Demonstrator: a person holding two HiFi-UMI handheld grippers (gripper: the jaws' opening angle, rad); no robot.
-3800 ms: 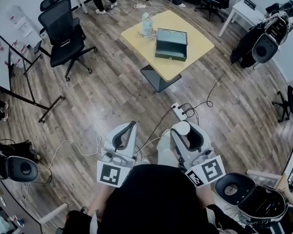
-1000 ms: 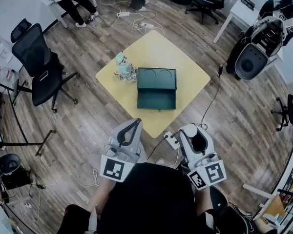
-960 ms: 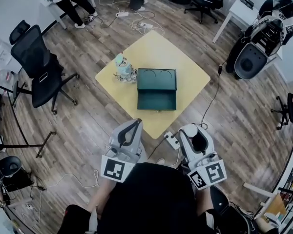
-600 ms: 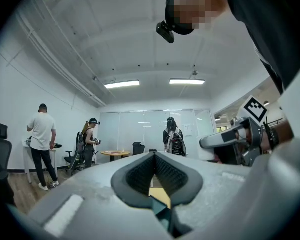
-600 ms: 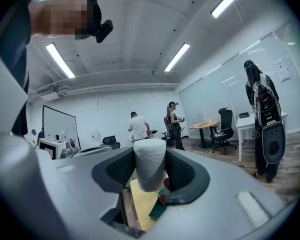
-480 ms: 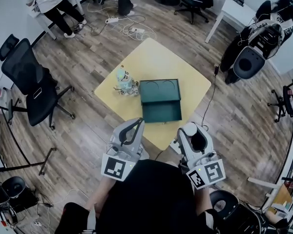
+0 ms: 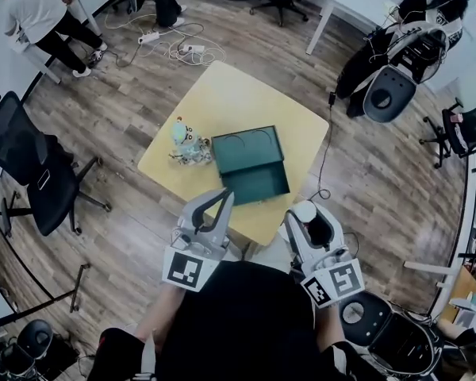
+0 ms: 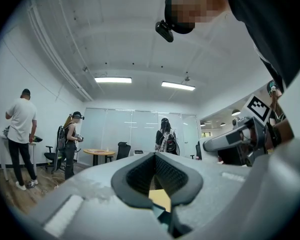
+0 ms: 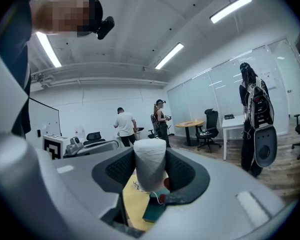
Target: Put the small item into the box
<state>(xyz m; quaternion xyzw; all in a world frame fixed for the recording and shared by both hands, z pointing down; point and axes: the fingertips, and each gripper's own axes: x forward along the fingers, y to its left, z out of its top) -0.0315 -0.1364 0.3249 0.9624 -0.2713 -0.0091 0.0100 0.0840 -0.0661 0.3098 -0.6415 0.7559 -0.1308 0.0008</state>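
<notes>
A black office chair (image 7: 20, 161) stands on the wood floor (image 7: 119, 101) left of the yellow bench (image 7: 222, 94). A person in a white shirt (image 7: 38, 10) stands beyond, near what looks like 1 power strip (image 7: 150, 36) with cables.

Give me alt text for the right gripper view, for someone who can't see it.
The right gripper holds an upright white roll between its jaws; beyond them, a yellow table bears a dark green box. Behind, an office with people standing, chairs and desks.

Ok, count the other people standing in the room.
3: person in white, far left; second person, just beside; third person, centre, by glass wall. More may be hidden.
</notes>
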